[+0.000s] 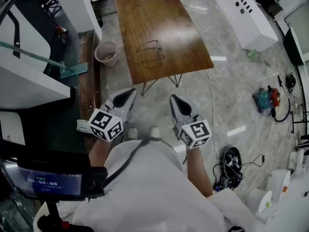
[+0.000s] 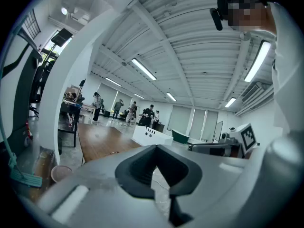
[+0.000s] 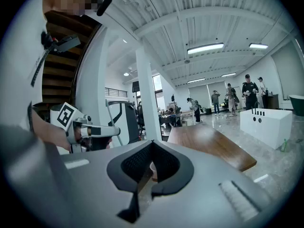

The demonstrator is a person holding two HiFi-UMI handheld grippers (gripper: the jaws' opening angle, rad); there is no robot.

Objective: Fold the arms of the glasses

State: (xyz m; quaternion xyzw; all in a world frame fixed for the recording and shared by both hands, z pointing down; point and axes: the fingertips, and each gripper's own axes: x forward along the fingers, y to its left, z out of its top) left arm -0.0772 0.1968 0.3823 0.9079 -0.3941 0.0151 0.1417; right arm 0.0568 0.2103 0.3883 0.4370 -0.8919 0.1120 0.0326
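L tongs (image 1: 126, 96) pressed together, nothing btwn them. R tongs (image 1: 177, 102) same: together, empty. Both are held side by side in front of the person, short of the brown rectangular wooden desk (image 1: 159, 13). Thin dark-framed glasses (image 1: 150, 50) lie on desk, mid-width, toward near end, well apart from both tongs. Pink round bucket (image 1: 106, 53) on floor, just left of desk.

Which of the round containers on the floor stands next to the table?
The pink bucket, by the table's left edge in the head view; the white containers stand far off, lower right.
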